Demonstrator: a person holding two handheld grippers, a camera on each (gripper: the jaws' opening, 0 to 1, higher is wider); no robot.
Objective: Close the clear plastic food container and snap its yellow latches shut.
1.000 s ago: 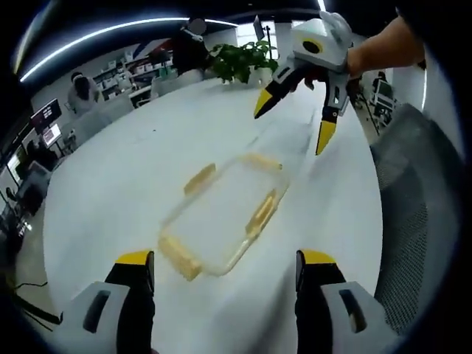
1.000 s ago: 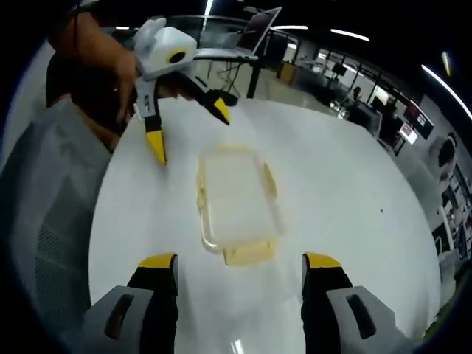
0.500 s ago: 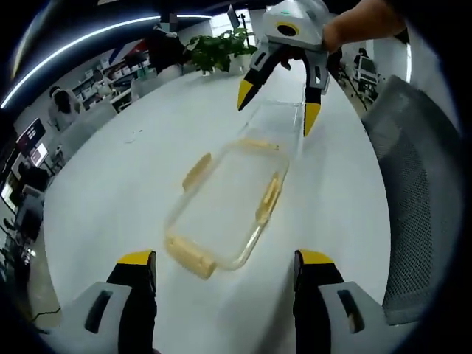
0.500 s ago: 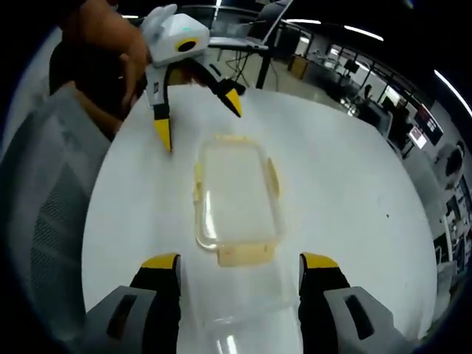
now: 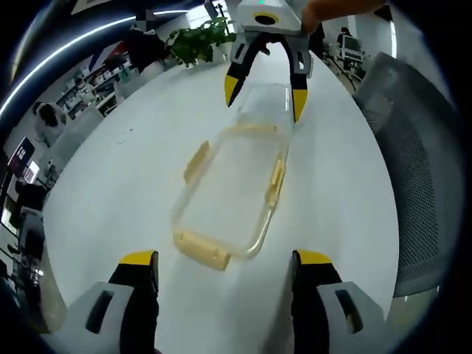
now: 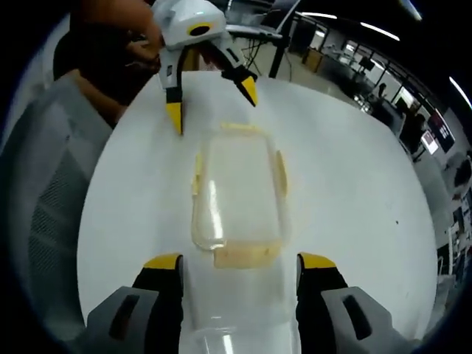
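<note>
On a white office table (image 5: 110, 192), two unclenched, empty grippers (image 5: 221, 276) (image 6: 237, 276) flank a light, slippery-looking plastic container (image 5: 232, 188), best gripped at its yellow latches (image 6: 243, 255).

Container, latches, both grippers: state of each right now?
clear container: flat on the white table, lid seated or not is unclear through the clear plastic.
yellow latches: splayed outward, not snapped down.
left gripper: open, holding nothing, at one short end of the container.
right gripper: open, holding nothing, at the opposite short end.
</note>
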